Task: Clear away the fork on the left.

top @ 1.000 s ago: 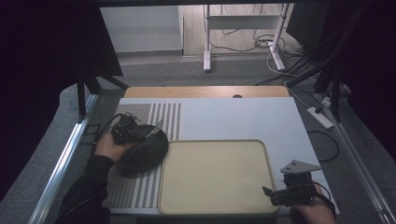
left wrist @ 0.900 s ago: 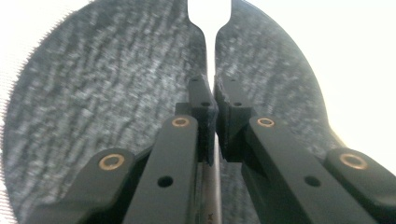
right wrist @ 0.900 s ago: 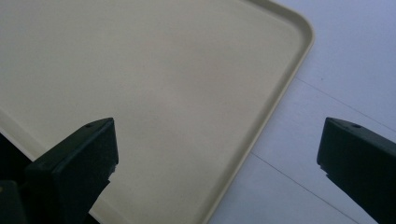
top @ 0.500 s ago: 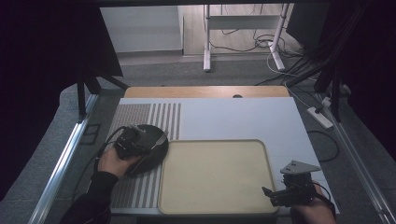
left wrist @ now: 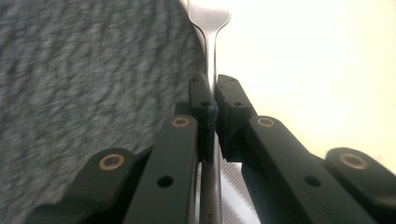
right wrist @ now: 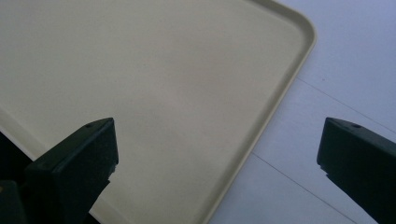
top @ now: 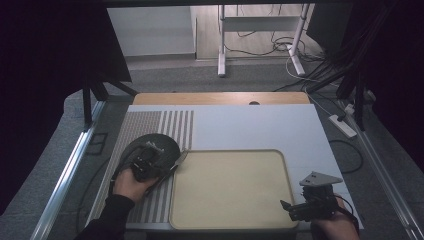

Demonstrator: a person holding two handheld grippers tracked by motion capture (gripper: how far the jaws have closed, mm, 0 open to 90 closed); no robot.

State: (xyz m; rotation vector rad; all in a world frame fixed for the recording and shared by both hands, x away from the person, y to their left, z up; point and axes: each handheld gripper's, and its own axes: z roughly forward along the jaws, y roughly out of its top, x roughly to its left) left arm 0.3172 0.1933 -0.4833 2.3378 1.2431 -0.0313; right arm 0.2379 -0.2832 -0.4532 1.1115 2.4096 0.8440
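While pinched between fingers (left wrist: 204,105): fork (left wrist: 211,18)

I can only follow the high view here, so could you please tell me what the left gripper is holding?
Observer: The left gripper is shut on a metal fork, clamped by its handle.
Operator: Thank you. Which way do the tines point?
Observer: Straight ahead of the jaws, away from the hand.
Operator: And is the right gripper open?
Observer: Yes. The right gripper is wide open with nothing between its jaws, above a corner of the beige tray.
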